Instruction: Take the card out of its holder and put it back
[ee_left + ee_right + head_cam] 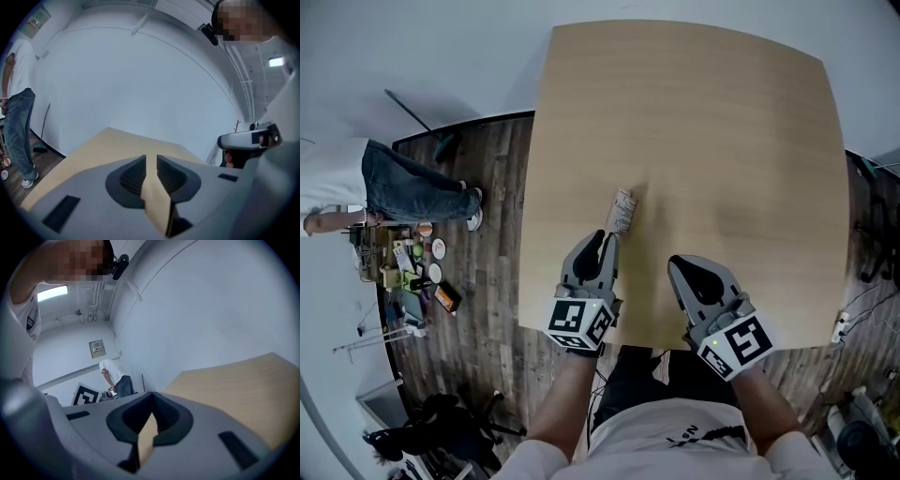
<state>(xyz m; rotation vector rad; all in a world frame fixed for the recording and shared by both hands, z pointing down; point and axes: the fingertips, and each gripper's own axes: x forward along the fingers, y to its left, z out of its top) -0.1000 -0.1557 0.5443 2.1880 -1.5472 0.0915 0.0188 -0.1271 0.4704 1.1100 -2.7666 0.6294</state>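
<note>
A small white card in its holder (622, 210) stands on the wooden table (722, 122), left of the middle. In the head view my left gripper (607, 237) rests on the table just in front of the card, its tips close to it. Its jaws stand a narrow gap apart with nothing between them, and only table shows through the gap in the left gripper view (151, 159). To the right, near the table's front edge, my right gripper (675, 263) is shut on nothing, its tips meeting (151, 397). Neither gripper view shows the card.
A person in jeans (403, 183) stands on the dark floor at the left, beside a heap of small items (417, 267). A broom (417, 117) leans at the wall. A black chair (441, 422) sits at the lower left. Cables (853, 314) lie off the table's right edge.
</note>
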